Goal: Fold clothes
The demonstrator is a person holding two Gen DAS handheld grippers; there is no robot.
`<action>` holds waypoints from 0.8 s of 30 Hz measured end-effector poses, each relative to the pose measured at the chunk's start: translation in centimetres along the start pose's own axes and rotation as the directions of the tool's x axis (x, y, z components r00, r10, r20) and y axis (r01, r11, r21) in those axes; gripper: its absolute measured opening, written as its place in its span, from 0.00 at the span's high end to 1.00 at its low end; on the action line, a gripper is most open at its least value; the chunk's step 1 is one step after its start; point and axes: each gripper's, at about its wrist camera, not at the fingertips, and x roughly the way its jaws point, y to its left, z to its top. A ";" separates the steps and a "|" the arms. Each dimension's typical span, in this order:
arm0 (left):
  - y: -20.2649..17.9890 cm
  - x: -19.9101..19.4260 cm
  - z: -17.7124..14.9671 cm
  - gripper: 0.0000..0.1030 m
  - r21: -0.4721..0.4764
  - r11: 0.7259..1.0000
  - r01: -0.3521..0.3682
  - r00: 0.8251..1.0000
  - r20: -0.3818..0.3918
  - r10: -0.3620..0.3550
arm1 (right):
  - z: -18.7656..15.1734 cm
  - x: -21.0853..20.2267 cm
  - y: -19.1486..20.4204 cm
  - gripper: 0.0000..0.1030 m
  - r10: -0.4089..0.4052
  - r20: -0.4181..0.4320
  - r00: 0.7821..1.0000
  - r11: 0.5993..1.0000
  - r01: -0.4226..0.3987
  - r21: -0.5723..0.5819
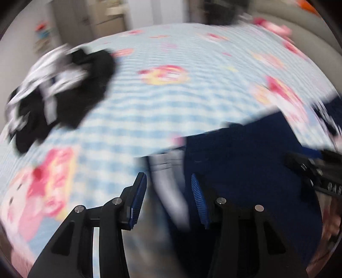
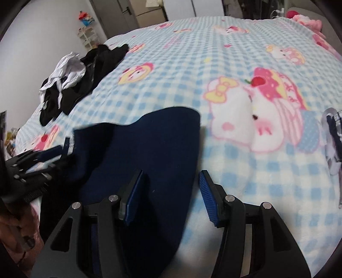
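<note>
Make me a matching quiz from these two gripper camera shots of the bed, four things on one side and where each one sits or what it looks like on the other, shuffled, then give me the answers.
Things:
1. navy garment
2. black and white clothes pile
3. checked blanket
4. pink plush toy

Descriptions:
A. light blue and white squares with cartoon prints, covering the bed
B. at the far right corner of the bed
C. heaped near the bed's left edge
D. spread on the bed just ahead of both grippers

Pairs: 1-D, 2-C, 3-A, 4-B
</note>
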 end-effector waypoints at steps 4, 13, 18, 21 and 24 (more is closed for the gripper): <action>4.0 -0.6 0.1 0.55 -0.181 0.966 0.186 0.983 0.041 -0.182 | -0.2 -0.6 0.3 0.48 -0.032 0.040 0.999 0.999 0.031 0.021; -0.7 3.1 0.6 0.51 -0.045 0.945 0.324 0.944 -0.054 -0.326 | -0.3 0.6 0.8 0.43 -0.043 0.033 0.999 0.999 0.044 -0.029; -1.3 3.7 -0.4 0.60 -0.021 0.980 0.200 0.978 -0.058 -0.201 | -0.5 1.1 0.0 0.41 -0.009 0.023 1.000 1.000 0.009 0.003; -0.3 2.8 -0.1 0.67 -0.025 0.998 0.056 0.997 -0.058 -0.058 | -0.4 0.9 0.0 0.41 -0.011 0.019 1.000 1.000 0.011 0.006; 1.5 1.2 0.3 0.68 -0.089 0.990 -0.110 0.994 -0.034 0.107 | 0.0 -0.5 0.1 0.41 -0.010 0.094 0.996 1.000 0.008 0.020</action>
